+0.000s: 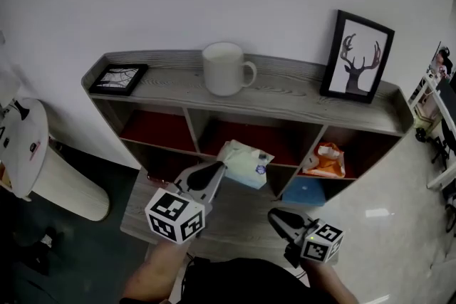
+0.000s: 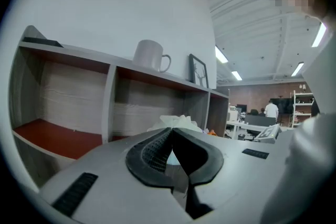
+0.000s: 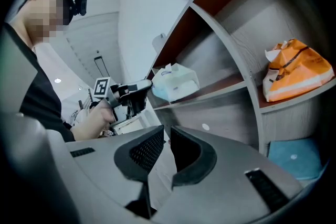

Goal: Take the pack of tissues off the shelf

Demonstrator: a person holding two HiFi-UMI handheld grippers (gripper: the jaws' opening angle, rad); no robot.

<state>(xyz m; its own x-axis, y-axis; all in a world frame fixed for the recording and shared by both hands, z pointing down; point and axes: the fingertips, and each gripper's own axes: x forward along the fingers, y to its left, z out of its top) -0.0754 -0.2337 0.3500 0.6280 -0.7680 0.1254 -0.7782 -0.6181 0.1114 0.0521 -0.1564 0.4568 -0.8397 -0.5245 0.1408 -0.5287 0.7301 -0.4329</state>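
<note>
Pinching wrapper edge of pack of tissues (image 1: 246, 164) in pressed-together jaws of left gripper (image 1: 217, 171), at front lip of middle compartment of shelf (image 1: 299, 82). Draw straight out, level, without loosening pinch. Hold right gripper (image 1: 274, 216), jaws closed empty, clear below.

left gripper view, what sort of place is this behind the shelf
Probably an open-plan office or lab: desks in rows, long ceiling strip lights, and a person standing far back.
</note>
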